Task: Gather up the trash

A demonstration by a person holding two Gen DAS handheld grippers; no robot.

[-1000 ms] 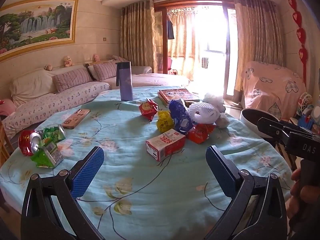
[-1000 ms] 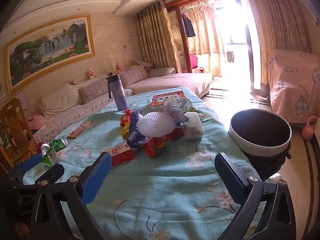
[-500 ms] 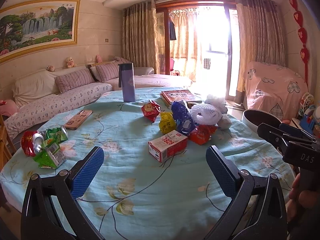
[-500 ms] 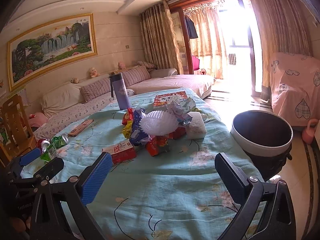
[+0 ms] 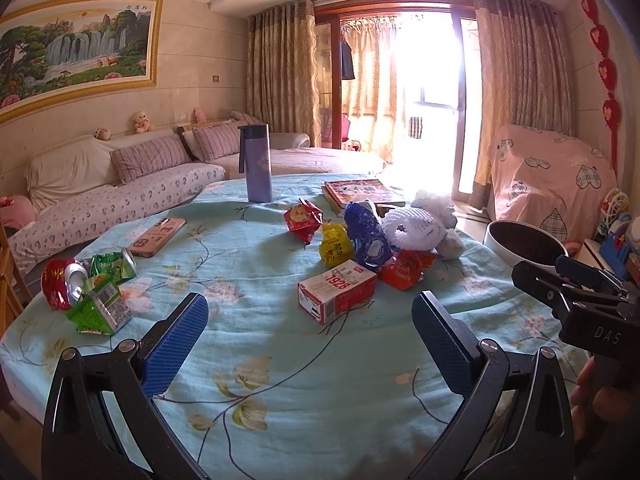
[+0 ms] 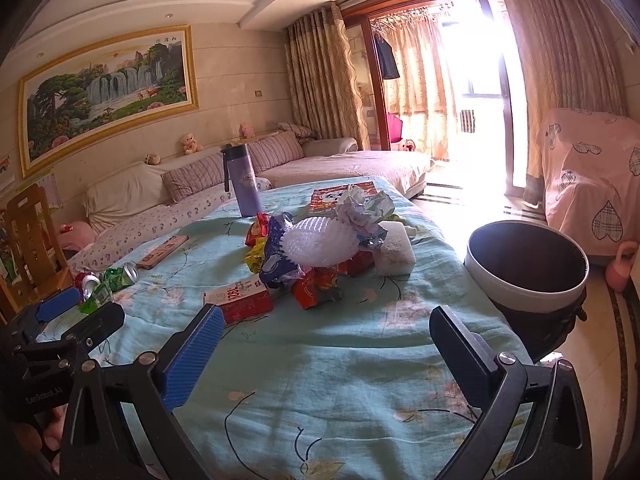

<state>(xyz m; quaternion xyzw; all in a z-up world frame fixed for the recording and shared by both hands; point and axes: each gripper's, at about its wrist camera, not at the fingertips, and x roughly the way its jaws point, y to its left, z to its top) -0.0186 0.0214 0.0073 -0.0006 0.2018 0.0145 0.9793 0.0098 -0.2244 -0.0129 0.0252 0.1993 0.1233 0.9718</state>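
Now both the left gripper (image 5: pixel 308 332) and right gripper (image 6: pixel 326 342) hover empty, fingers spread wide, above the table (image 5: pixel 280 392); wrappers, a red-white carton (image 5: pixel 337 291) and crushed cans (image 5: pixel 86 288) lie scattered, bin (image 6: pixel 526 268) beside the table's edge

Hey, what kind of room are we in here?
Most likely a home living room: a long cushioned sofa with striped pillows, a gold-framed waterfall painting, and beige curtains at a bright balcony door.

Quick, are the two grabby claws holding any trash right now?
Left gripper: open, holding nothing, above the floral blue tablecloth.
Right gripper: open, holding nothing.
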